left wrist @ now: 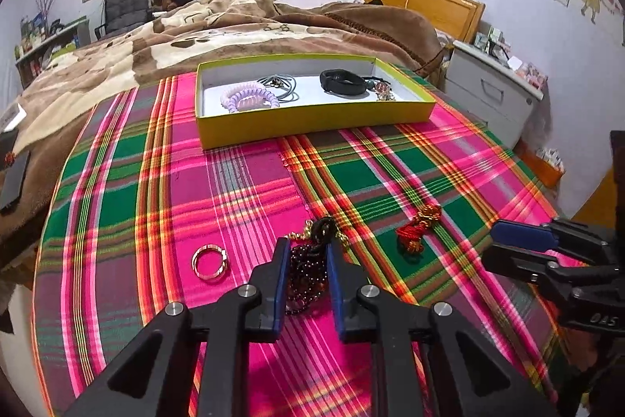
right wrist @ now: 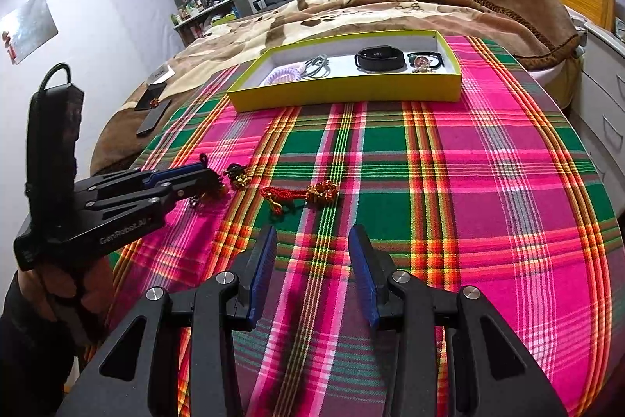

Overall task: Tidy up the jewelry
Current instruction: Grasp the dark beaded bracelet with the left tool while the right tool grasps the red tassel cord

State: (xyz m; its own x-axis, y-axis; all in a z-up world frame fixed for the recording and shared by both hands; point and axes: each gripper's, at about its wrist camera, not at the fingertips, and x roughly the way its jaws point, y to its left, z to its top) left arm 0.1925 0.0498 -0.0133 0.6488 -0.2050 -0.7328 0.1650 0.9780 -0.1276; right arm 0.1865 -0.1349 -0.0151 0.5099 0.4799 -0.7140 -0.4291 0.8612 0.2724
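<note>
A dark red beaded bracelet (left wrist: pixel 306 270) with a black knot and gold chain lies on the plaid cloth between the fingers of my left gripper (left wrist: pixel 306 248), which closes around it. A metal ring (left wrist: pixel 209 261) lies to its left. A red and gold knotted cord (left wrist: pixel 415 230) lies to its right and shows in the right wrist view (right wrist: pixel 300 196). The yellow-green box (left wrist: pixel 312 126) at the far side holds purple coil ties (left wrist: pixel 250 98), grey ties, a black band (left wrist: pixel 343 83) and a charm. My right gripper (right wrist: pixel 312 237) is open and empty above the cloth.
The plaid cloth (right wrist: pixel 468 182) covers the table. A bed with a brown blanket (left wrist: pixel 234 26) lies behind it. A white drawer unit (left wrist: pixel 492 92) stands at the right. Phones (right wrist: pixel 152 104) lie on the blanket at the left.
</note>
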